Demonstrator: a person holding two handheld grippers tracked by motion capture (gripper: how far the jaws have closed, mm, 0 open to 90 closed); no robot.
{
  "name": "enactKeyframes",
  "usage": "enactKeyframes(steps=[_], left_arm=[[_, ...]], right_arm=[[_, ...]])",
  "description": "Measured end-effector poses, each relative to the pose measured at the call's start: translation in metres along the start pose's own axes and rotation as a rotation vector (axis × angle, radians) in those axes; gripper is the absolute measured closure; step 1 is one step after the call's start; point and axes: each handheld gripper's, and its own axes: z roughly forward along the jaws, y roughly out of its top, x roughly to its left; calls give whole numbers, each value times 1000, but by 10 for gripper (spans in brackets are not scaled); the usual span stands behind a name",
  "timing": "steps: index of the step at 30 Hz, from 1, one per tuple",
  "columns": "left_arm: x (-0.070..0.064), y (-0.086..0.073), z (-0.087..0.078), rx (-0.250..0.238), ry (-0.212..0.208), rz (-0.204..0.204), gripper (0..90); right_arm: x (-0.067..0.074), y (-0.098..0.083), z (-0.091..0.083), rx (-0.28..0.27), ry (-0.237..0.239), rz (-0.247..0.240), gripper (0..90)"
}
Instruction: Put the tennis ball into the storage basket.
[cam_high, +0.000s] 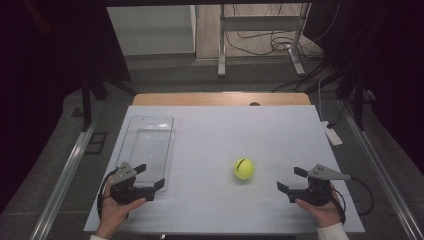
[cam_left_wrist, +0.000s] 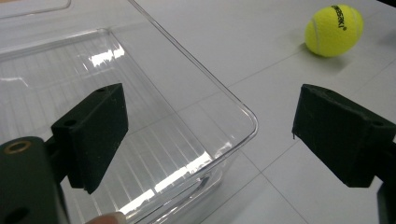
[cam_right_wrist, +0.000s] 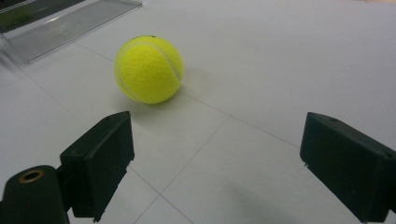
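Resting with both tongs spread and empty: right gripper (cam_high: 292, 180) facing the tennis ball (cam_high: 243, 168) just ahead on the table (cam_high: 215, 125), left gripper (cam_high: 150, 176) straddling the clear tray (cam_high: 148, 142) corner. Needing the ball centred between pads before squeezing gently.

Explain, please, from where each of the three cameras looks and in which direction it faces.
High view: sits above the person's side, looks forward and down on the table; both hands with the left gripper and right gripper show.
Left gripper view: rides on the left gripper, faces the near corner of the clear plastic tray; its open jaws show.
Right gripper view: rides on the right gripper, faces the tennis ball; its open jaws show.
All three views share the ball and the tray.
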Motion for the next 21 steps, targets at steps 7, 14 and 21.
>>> enactKeyframes(steps=[7,14,21], left_arm=[[-5,-2,0,5,-3,8,107],[-6,1,3,9,-7,14,107],[-10,5,3,9,-14,32,105]], right_arm=[[0,1,0,-7,-2,-6,105],[1,1,3,3,1,-14,105],[3,-1,1,4,5,-16,106]])
